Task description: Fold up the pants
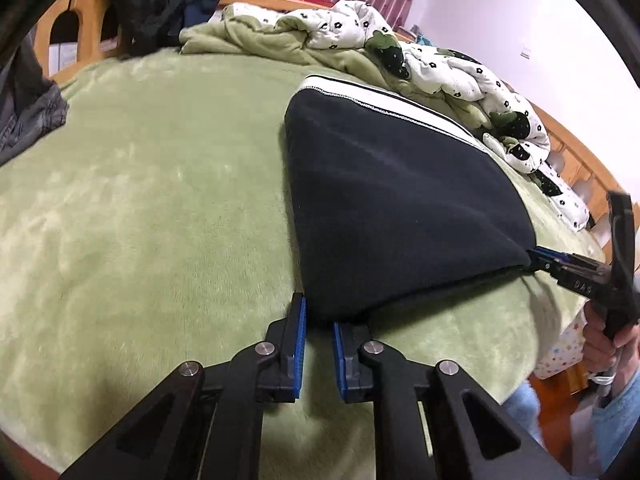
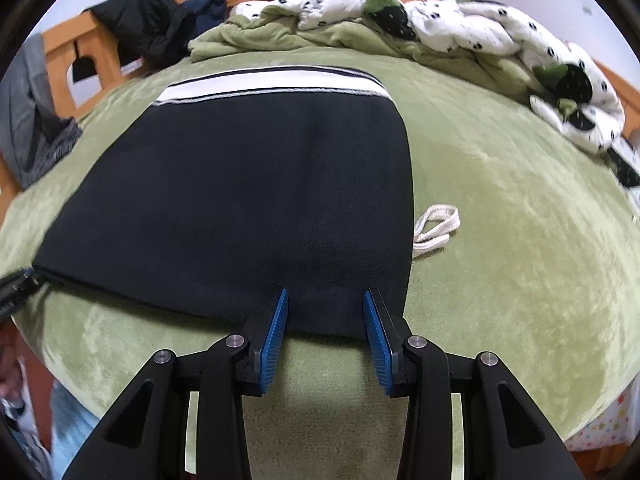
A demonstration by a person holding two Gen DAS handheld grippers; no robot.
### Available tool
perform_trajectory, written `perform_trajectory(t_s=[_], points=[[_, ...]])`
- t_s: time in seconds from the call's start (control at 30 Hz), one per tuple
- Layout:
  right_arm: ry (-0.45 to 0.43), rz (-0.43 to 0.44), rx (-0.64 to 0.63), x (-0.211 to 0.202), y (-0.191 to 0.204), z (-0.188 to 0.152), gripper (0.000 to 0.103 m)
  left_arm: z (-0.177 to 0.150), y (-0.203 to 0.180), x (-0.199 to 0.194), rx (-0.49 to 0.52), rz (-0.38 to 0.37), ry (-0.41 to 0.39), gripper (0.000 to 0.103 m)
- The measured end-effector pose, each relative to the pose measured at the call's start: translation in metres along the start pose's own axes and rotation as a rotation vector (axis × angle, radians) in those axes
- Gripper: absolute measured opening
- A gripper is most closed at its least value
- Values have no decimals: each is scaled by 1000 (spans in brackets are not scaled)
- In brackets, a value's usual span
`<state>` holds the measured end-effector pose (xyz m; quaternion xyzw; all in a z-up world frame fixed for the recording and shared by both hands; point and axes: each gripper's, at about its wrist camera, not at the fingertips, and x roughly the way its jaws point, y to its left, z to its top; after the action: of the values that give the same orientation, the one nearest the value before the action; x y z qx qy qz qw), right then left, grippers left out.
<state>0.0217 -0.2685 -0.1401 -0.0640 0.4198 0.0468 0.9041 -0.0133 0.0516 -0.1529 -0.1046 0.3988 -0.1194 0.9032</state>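
Dark navy pants [image 1: 400,200] lie folded flat on the green bed cover, with a white waistband [image 1: 384,98] at the far edge. They also show in the right wrist view [image 2: 240,200], waistband [image 2: 272,80] away from me. My left gripper [image 1: 319,312] is open at the near left corner of the fold, with nothing between its blue pads. My right gripper [image 2: 325,300] is open, its jaws standing either side of the near edge of the pants. It also shows in the left wrist view [image 1: 548,260] at the near right corner.
A white drawstring loop [image 2: 436,224] lies on the green bed cover [image 1: 140,220] right of the pants. A rumpled white and green quilt [image 2: 440,28] is heaped along the back. Dark jackets [image 2: 148,20] hang on the wooden bed frame [image 2: 60,52]. A grey garment [image 1: 28,112] lies left.
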Motion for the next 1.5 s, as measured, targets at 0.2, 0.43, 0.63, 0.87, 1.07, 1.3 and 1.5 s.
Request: perform_trajectory(t_s=[0.2, 0.43, 0.63, 0.87, 1.07, 1.3, 1.5], points=[[-74, 32, 31, -20, -16, 15, 39, 4, -4, -33, 66, 84, -7, 23], [-95, 43, 66, 3, -16, 26, 39, 43, -49, -26, 101, 74, -56, 44], [-117, 75, 83, 5, -21, 19, 40, 53, -66, 23, 47, 134, -17, 48], [-124, 58, 53, 5, -14, 14, 40, 52, -67, 25, 48, 155, -16, 51], [-155, 13, 38, -2, -30, 42, 42, 71, -65, 13, 79, 126, -44, 51], [-109, 77, 142, 36, -70, 101, 51, 131, -39, 45, 32, 43, -32, 58], [16, 245, 219, 99, -85, 134, 56, 172, -16, 105, -12, -10, 64, 64]])
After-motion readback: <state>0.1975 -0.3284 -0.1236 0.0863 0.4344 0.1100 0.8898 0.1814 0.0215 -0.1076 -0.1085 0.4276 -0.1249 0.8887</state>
